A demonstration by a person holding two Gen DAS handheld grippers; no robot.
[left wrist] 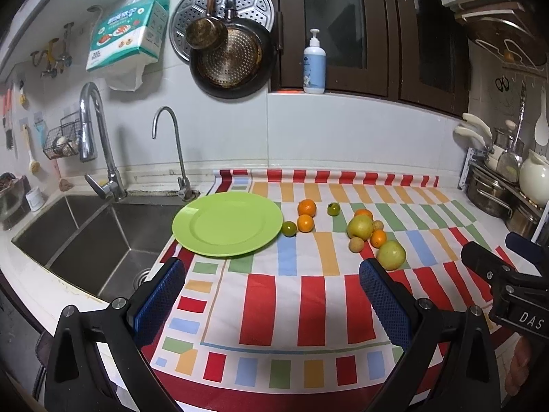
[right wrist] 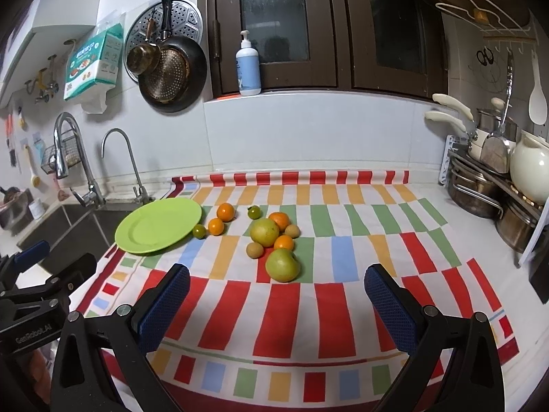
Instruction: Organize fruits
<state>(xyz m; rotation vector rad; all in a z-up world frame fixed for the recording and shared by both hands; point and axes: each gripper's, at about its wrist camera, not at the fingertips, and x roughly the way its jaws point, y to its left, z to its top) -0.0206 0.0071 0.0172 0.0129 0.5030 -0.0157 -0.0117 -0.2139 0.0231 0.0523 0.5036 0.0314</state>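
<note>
An empty green plate point(left wrist: 227, 224) point(right wrist: 158, 225) lies on the striped cloth beside the sink. Right of it lie several fruits: two small oranges point(left wrist: 306, 207) point(right wrist: 225, 212), two small green citrus point(left wrist: 289, 229) point(right wrist: 199, 231), and a cluster with two large yellow-green fruits point(left wrist: 391, 255) point(right wrist: 282, 265), more oranges and small brown fruits point(right wrist: 255, 250). My left gripper point(left wrist: 272, 281) is open and empty, near the cloth's front, short of the plate. My right gripper point(right wrist: 277, 286) is open and empty, just in front of the nearest large fruit point(right wrist: 282, 265). Each gripper shows at the edge of the other's view.
A steel sink point(left wrist: 96, 240) with two faucets point(left wrist: 99, 144) lies left of the plate. A rack of pots and a white kettle point(right wrist: 530, 171) stands at the right. Pans point(left wrist: 233, 58) hang on the back wall; a soap bottle point(left wrist: 314, 65) stands on the ledge.
</note>
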